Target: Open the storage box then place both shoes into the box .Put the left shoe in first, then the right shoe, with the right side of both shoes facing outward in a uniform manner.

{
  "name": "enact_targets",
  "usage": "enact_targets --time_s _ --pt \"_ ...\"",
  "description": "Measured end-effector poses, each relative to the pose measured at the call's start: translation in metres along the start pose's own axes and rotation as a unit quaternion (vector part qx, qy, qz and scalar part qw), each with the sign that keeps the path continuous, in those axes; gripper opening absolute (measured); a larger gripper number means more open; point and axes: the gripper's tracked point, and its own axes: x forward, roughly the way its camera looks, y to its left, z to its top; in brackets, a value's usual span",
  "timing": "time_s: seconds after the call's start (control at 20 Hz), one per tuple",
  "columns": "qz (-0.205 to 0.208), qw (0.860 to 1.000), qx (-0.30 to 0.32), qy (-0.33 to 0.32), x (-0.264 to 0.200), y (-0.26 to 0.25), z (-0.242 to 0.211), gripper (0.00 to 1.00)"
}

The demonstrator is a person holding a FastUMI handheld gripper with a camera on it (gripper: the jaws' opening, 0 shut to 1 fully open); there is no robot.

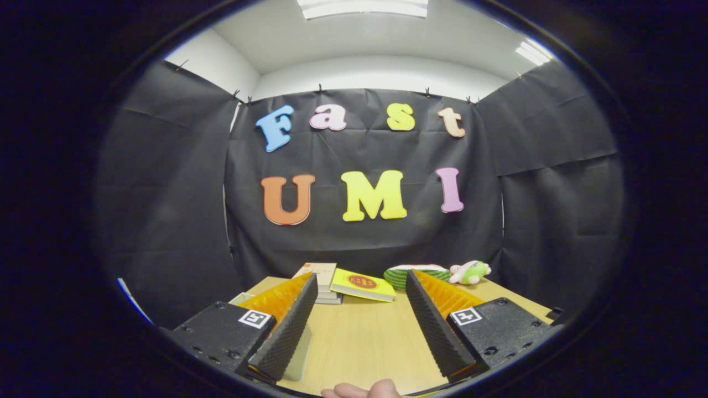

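My gripper (pixel 361 276) is held level above a light wooden table (pixel 365 342), its two fingers wide apart and nothing between them. The gap between the fingers frames bare tabletop. A pale, flat-sided object (pixel 300 354) shows partly beneath the left finger; I cannot tell what it is. A person's fingertips (pixel 362 390) show at the near table edge, behind the fingers.
Beyond the fingertips, at the table's far side, lies a small stack of books (pixel 319 276) with a yellow book (pixel 362 286) leaning beside it. Right of them sit a green striped cushion-like item (pixel 417 273) and a pink-and-green plush toy (pixel 470 272). Black cloth walls close in the booth.
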Motion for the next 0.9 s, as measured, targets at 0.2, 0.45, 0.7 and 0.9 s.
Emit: enact_targets --time_s 0.2,0.45,0.7,0.9 --pt "-0.004 1.0 0.0 -0.002 0.001 0.0 -0.001 1.0" --pt "-0.019 1.0 -0.003 -0.025 -0.001 -0.005 0.011 1.0" --pt "-0.025 0.999 -0.003 -0.035 -0.004 -0.004 0.011 1.0" --pt "-0.024 0.999 0.003 -0.03 -0.003 -0.002 0.008 1.0"
